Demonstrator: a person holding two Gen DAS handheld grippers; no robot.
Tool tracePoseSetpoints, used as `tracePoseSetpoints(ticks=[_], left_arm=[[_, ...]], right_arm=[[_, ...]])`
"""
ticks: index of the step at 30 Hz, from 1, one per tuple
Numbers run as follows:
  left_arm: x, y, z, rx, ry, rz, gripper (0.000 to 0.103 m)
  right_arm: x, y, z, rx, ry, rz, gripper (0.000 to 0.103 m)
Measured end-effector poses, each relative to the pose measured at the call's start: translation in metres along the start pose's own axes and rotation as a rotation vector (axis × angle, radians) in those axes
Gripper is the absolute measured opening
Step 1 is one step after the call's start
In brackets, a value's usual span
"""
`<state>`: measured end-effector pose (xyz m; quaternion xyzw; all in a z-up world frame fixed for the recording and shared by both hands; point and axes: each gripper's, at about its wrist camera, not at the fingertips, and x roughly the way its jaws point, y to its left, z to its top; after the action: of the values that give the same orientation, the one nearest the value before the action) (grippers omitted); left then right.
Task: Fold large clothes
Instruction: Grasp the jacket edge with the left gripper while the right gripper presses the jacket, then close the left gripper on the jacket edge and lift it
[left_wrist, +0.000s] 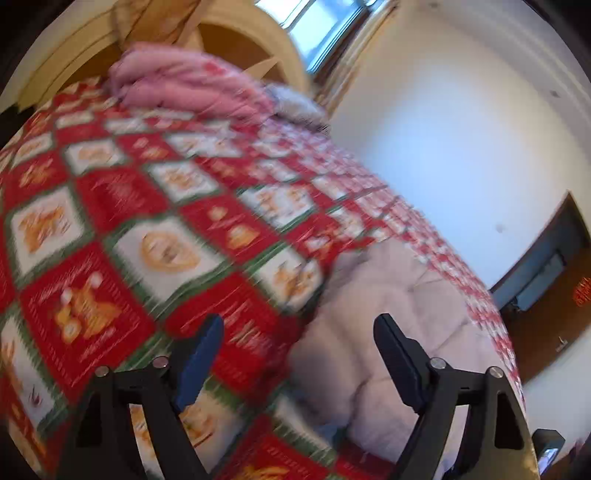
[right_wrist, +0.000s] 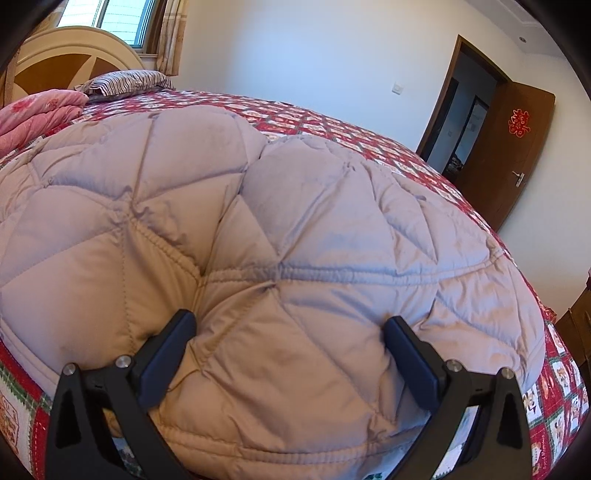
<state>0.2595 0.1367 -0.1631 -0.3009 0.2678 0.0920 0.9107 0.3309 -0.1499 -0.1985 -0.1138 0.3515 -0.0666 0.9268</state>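
A large pale pinkish-grey quilted padded jacket lies spread on a bed covered by a red, white and green patterned bedspread. In the right wrist view it fills most of the frame. My right gripper stands wide open low over its near part, and padded fabric bulges up between the fingers. The left wrist view is motion-blurred. There my left gripper is open above the bedspread, empty, with the edge of the jacket just beyond and under its right finger.
A folded pink quilt and a striped pillow lie at the head of the bed against a cream headboard. A brown door stands open at the right beside a white wall. A window is behind the headboard.
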Motion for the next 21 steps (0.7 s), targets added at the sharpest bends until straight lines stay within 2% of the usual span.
tracePoseSetpoints(ticks=[3, 4, 6, 7, 9, 11, 14, 16, 18, 21], left_arm=[[0.021, -0.029, 0.001, 0.089, 0.058, -0.119, 0.084], [0.033, -0.036, -0.001, 0.122, 0.096, -0.11, 0.084], [0.062, -0.041, -0.007, 0.164, 0.167, 0.007, 0.084], [0.072, -0.036, -0.01, 0.154, 0.2, 0.03, 0.084], [0.081, -0.022, -0.015, 0.093, 0.225, -0.001, 0.084], [0.076, -0.019, -0.019, 0.115, 0.203, -0.026, 0.084], [0.072, -0.03, -0.023, 0.188, 0.215, -0.062, 0.06], [0.066, -0.035, -0.02, 0.196, 0.224, -0.099, 0.036], [0.052, -0.047, -0.013, 0.208, 0.214, -0.134, 0.029], [0.024, -0.067, -0.003, 0.276, 0.16, -0.161, 0.026]], right_arm=[[0.0, 0.0, -0.001, 0.001, -0.005, 0.0, 0.103], [0.0, 0.0, -0.001, 0.002, -0.005, 0.001, 0.103], [-0.001, -0.001, -0.001, 0.005, -0.006, 0.005, 0.103], [-0.001, -0.002, -0.001, 0.005, -0.007, 0.007, 0.103], [-0.002, -0.003, -0.002, 0.007, -0.008, 0.009, 0.103], [-0.001, -0.003, -0.002, 0.009, -0.01, 0.012, 0.103], [0.0, -0.003, -0.002, 0.005, -0.008, 0.01, 0.103], [0.001, -0.004, -0.001, -0.001, -0.002, 0.007, 0.103], [0.002, -0.002, 0.0, -0.01, 0.005, 0.0, 0.103], [0.001, 0.002, 0.0, -0.027, 0.008, -0.015, 0.103]])
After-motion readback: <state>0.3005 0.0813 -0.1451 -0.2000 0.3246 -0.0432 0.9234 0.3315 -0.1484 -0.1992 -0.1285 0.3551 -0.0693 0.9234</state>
